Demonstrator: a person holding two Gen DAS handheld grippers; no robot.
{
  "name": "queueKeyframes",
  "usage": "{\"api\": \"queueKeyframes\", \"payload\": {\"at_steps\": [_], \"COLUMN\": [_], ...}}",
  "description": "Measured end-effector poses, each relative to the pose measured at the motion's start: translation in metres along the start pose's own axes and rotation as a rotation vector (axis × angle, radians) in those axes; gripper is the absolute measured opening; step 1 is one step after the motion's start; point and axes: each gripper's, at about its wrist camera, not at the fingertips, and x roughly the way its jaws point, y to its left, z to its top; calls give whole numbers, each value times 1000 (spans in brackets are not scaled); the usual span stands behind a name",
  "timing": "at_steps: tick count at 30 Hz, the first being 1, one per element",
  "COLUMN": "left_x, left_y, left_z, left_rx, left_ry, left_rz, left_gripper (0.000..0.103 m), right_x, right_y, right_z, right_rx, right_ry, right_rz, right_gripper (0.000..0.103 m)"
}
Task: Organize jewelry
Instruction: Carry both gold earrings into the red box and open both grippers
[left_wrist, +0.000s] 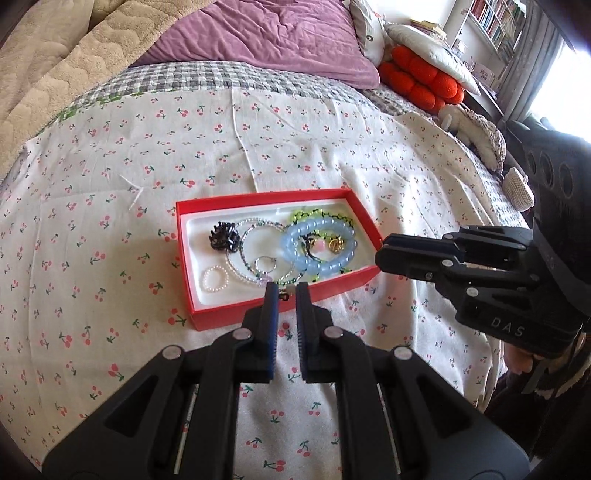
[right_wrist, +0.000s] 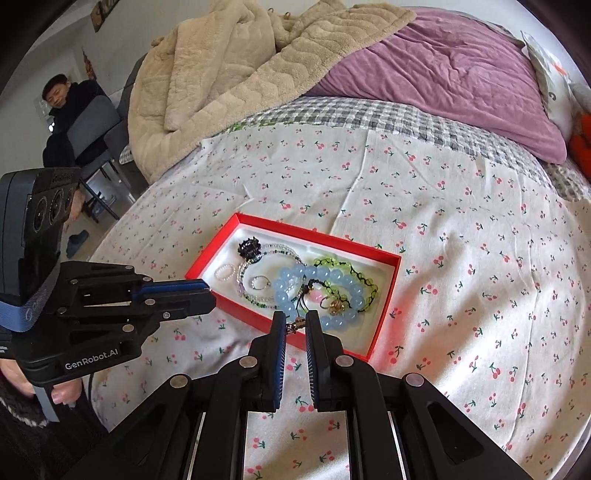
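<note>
Resting on the cherry-print bedsheet (left_wrist: 332, 155), the shallow red cardboard box (left_wrist: 207, 206) with its white lining holds the jewelry: a chunky pale-blue bead bracelet (left_wrist: 321, 243), a thin clear-bead necklace (left_wrist: 255, 254), a small pearl ring (left_wrist: 215, 278) and a black spiky hair clip (left_wrist: 221, 236) (all lying loosely, partly overlapping). The left tool (left_wrist: 283, 291) and the right tool (right_wrist: 295, 321) both hang above the box's near edge, each clenched with nothing clearly held.
</note>
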Motion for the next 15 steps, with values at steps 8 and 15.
{"api": "queueKeyframes", "payload": {"at_steps": [8,15], "left_x": [6,36], "left_y": [9,14], "left_z": [21,29], "left_rx": [-69,-117], "left_ry": [-2,51], "left_rz": [-38,-54], "left_gripper": [10,11], "right_x": [4,27], "right_y": [-11,-25], "right_z": [18,22], "right_rx": [105,205], "right_ry": [9,79], "right_rz": [35,61], "right_gripper": [10,11]}}
